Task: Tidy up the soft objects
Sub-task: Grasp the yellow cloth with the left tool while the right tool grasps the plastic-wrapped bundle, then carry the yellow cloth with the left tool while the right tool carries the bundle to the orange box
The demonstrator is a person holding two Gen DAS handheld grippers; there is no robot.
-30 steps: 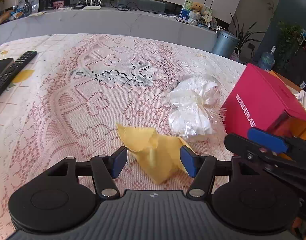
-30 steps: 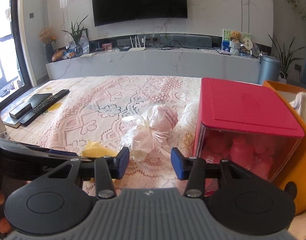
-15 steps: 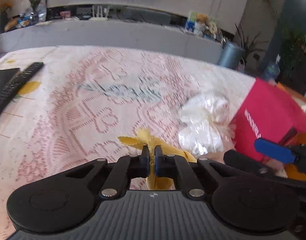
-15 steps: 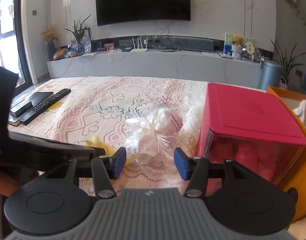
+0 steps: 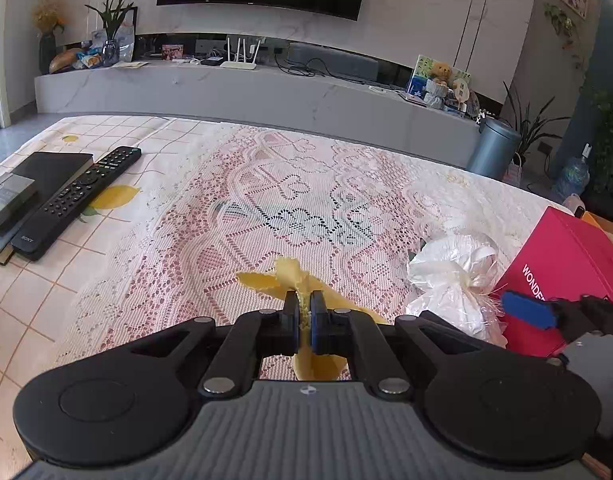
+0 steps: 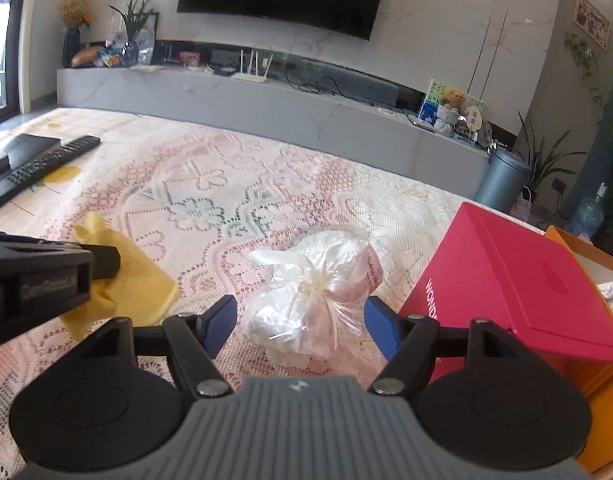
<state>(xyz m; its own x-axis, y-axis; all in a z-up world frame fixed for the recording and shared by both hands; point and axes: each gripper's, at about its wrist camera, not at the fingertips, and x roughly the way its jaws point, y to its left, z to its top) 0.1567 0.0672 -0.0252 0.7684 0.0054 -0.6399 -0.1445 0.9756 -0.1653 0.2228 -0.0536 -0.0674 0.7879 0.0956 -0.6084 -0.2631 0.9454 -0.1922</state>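
My left gripper (image 5: 304,320) is shut on a yellow cloth (image 5: 282,280), which hangs lifted from the lace tablecloth (image 5: 266,216). The cloth also shows in the right wrist view (image 6: 138,276), pinched by the left gripper (image 6: 102,262). My right gripper (image 6: 300,326) is open, its blue pads on either side of a clear plastic bag of white soft items (image 6: 318,300), close above it and not closed on it. That bag lies just right of the cloth in the left wrist view (image 5: 454,280), with the right gripper's blue fingertip (image 5: 526,314) beside it.
A red box (image 6: 518,284) stands right of the bag, with an orange box (image 6: 602,380) beyond it. A black remote (image 5: 78,196) and a dark flat device (image 5: 34,176) lie at the far left. A grey TV bench (image 5: 246,96) runs behind the table.
My left gripper closed on the yellow cloth and lifted it off the table. My right gripper opened wider and moved down around the plastic bag.
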